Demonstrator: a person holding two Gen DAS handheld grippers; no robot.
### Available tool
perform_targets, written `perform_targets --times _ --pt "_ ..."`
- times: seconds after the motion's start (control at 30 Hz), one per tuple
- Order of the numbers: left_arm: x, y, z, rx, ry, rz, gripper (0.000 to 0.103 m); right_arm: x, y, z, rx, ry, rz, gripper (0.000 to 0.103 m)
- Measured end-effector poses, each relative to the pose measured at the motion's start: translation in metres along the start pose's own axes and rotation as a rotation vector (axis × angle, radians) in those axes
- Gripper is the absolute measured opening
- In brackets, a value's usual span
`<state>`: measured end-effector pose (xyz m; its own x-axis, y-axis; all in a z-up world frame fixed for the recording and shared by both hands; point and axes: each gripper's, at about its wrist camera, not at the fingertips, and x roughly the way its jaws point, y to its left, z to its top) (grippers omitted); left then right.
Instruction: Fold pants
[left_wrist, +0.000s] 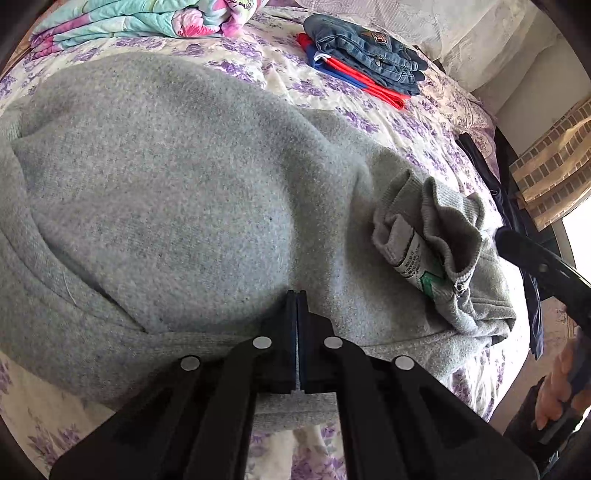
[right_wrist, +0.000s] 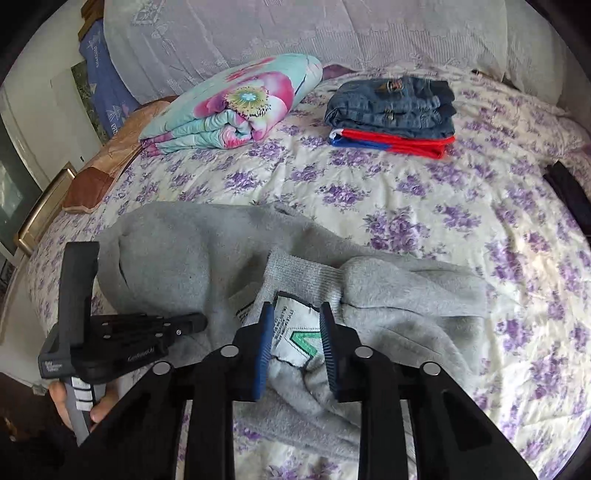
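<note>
A quilted floral bedspread (right_wrist: 369, 192) carries the fuzzy grey fleece pants (left_wrist: 166, 192), lying bunched near its front edge. The left gripper (left_wrist: 296, 295) is fully closed. The right gripper (right_wrist: 297, 314) straddles the ribbed waistband label (right_wrist: 291, 332), blue pads (right_wrist: 264, 354) parted.

Left claw (left_wrist: 296, 295) pinched closed; right claw (right_wrist: 297, 314) seemingly slightly parted.

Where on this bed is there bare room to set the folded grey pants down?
The widest bare stretch of bedspread lies between the grey pants and the jeans stack, running right toward the bed's edge. A narrower gap separates the jeans stack from the rolled floral blanket. The near left is crowded: pants and both tools.
</note>
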<state>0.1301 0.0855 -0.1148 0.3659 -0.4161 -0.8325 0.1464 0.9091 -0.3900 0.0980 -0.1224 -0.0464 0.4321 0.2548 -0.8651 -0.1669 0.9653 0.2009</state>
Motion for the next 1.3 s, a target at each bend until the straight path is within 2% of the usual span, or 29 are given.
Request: perform_targets --times 0.07,0.1,0.13,0.27,0.33,0.4,0.43,0.5,0.53,0.67,0.7,0.73,0.77,0.83,0.9,1.0,1.1,1.17,1.23,1.3 --pt "0.0 0.0 0.001 0.0 0.002 -0.001 0.001 0.039 -0.008 0.0 0.025 0.075 -0.022 0.019" --pt "0.0 0.0 0.001 -0.002 0.003 0.0 0.001 0.048 -0.01 -0.003 0.038 0.064 -0.018 0.018" --pt "0.0 0.0 0.001 0.0 0.005 0.001 0.001 0.047 -0.009 -0.003 0.035 0.047 -0.023 0.018" --pt "0.001 -0.001 0.002 0.012 0.008 0.01 0.001 0.033 -0.005 0.002 0.077 0.095 -0.019 0.018" --pt "0.001 -0.002 0.002 0.012 0.008 0.01 0.001 0.02 -0.004 0.006 0.09 0.065 0.013 0.021" --pt "0.001 -0.002 0.002 0.008 0.009 0.006 0.001 0.012 -0.004 0.012 0.091 0.015 -0.027 0.021" --pt "0.0 -0.001 0.003 0.002 0.009 0.001 0.001 0.014 -0.008 0.016 0.105 0.003 -0.048 0.017" --pt "-0.006 -0.002 0.001 0.001 0.007 -0.001 0.001 0.034 -0.019 0.021 0.135 0.033 -0.055 0.017" --pt "-0.012 -0.003 -0.001 0.005 0.0 0.002 0.001 0.046 -0.024 0.022 0.145 0.04 -0.068 0.013" --pt "-0.053 0.008 -0.013 -0.02 -0.041 -0.028 0.002 0.046 -0.022 0.023 0.155 -0.003 -0.064 0.015" --pt "-0.067 0.016 -0.017 -0.043 -0.061 -0.029 0.006 0.039 -0.02 0.022 0.155 -0.011 -0.048 0.018" --pt "-0.081 0.026 -0.019 -0.076 -0.09 -0.025 0.027 0.031 -0.018 0.02 0.156 -0.02 -0.021 0.025" --pt "-0.097 0.037 -0.022 -0.118 -0.132 -0.009 0.057 0.023 -0.016 0.016 0.16 -0.03 0.011 0.028" --pt "-0.121 0.06 -0.025 -0.2 -0.215 0.038 0.082 0.003 -0.009 0.005 0.146 -0.059 0.069 0.032" --pt "-0.13 0.087 -0.023 -0.297 -0.236 0.043 0.083 -0.017 -0.002 -0.009 0.115 -0.086 0.106 0.032" --pt "-0.123 0.124 -0.017 -0.444 -0.226 -0.05 0.083 -0.042 0.005 -0.033 0.087 -0.113 0.153 0.032" --pt "-0.101 0.146 -0.007 -0.53 -0.206 -0.116 0.083 -0.062 0.002 -0.054 0.091 -0.13 0.174 0.033" --pt "-0.08 0.154 0.001 -0.559 -0.175 -0.151 0.083 -0.071 -0.005 -0.064 0.114 -0.14 0.181 0.033" --pt "-0.06 0.158 0.008 -0.571 -0.145 -0.137 0.083 -0.076 -0.013 -0.074 0.147 -0.15 0.185 0.034" --pt "-0.055 0.152 0.017 -0.545 -0.177 -0.095 0.081 -0.076 -0.02 -0.079 0.176 -0.151 0.188 0.035"
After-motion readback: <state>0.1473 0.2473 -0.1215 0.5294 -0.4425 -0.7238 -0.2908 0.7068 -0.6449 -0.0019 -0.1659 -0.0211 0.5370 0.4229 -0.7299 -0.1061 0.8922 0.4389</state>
